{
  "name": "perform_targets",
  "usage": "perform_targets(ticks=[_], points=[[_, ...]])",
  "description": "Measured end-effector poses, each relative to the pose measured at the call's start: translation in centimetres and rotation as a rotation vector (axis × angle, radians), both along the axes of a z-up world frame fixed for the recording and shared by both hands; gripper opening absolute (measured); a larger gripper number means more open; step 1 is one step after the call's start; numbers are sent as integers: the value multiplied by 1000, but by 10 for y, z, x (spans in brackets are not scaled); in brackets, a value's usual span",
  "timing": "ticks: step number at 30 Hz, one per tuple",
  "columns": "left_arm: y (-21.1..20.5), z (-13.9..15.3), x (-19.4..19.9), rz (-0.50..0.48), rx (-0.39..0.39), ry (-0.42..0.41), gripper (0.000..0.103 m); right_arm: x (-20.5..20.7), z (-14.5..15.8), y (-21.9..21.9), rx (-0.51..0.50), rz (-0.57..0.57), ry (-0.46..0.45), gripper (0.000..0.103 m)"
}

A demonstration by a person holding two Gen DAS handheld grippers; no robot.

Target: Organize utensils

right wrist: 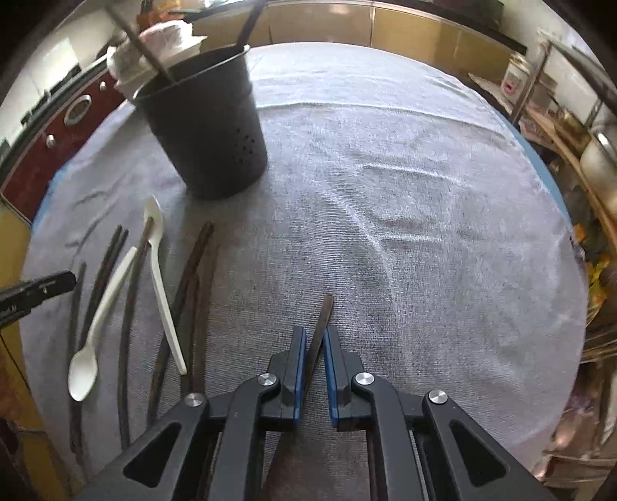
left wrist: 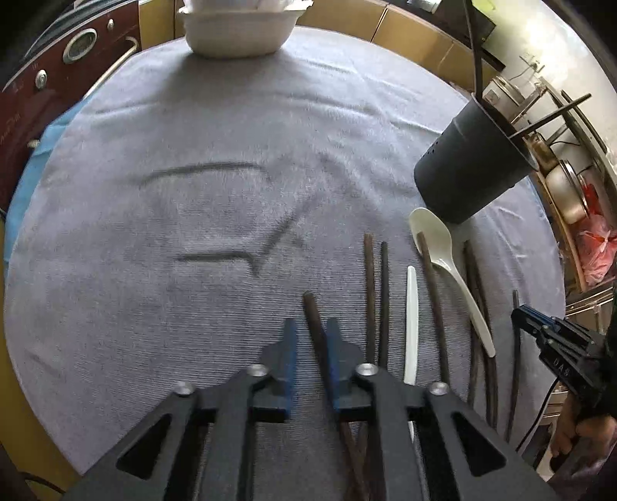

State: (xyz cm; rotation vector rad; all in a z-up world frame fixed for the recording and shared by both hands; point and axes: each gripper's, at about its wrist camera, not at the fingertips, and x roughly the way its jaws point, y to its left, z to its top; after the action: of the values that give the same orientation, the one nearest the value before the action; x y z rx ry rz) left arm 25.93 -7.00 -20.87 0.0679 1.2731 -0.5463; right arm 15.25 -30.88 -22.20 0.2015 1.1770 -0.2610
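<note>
Nearest, at the left gripper point(left wrist: 311, 339): jaws parted a little around a brown chopstick point(left wrist: 313, 320), leaning on the pad at the right of that view, with a strip of grey cloth point(left wrist: 193, 308) bare at the other pad, so no real grip. Long axis along the fingers, tip poking out ahead, tail crossing back under the linkage.

Just beside, to the right on the cloth, loose and roughly parallel: a pair of dark chopsticks point(left wrist: 376, 300), a smaller white spoon point(right wrist: 83, 374), a larger white spoon point(left wrist: 443, 250) overlapping another chopstick, more sticks beyond.

Past that row, the right gripper point(right wrist: 315, 339): all but closed, pinching a thin chopstick point(right wrist: 326, 312), again lengthwise along the fingers, end jutting forward over bare cloth.

Farther off, the black utensil holder point(right wrist: 208, 127) — upright on the cloth, a few chopsticks already leaning inside. From the right gripper, ahead and to the left, with nothing between; from the left gripper, ahead and well to the right, beyond the whole row. Judged nearer to the right hand, so probably first to deliver: lift, tip the stick toward upright, clear the rim, drop.

Farthest, at the cloth's far edge: a white container point(left wrist: 235, 31).
</note>
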Motion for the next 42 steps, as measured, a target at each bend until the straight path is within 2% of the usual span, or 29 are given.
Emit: perform_targets(ticks=[3,8,10,12,15,18,22,32,35,42], points=[[-10,0,-1,-3,29,-2,29,0,1,2,-4,12,2,10],[-28,-2,-2,1,114,-25,29,-2,1,-2,24,-14,-25,9],[-30,-3,-2,0,128,-42,25,-5,3,-3,52,-21,-41,9],[-29,-3,-1,14,139,-51,6,-12,10,-6,78,-25,-73,9],[-15,-4,2,39,64,-14,5,-22,27,-11,132,-16,-141,9],[-6,4,-3,65,36,-49,5,-30,40,-16,193,-12,-190,9],[0,41,-25,53,-26,-142,5,-47,63,-20,255,-6,-285,8],[2,154,-81,-11,-181,-408,5,-68,129,12,217,58,-510,8],[3,176,-96,-20,-217,-468,5,-75,145,17,218,64,-568,8],[1,208,-111,-15,-250,-555,5,-91,179,22,204,56,-696,7]])
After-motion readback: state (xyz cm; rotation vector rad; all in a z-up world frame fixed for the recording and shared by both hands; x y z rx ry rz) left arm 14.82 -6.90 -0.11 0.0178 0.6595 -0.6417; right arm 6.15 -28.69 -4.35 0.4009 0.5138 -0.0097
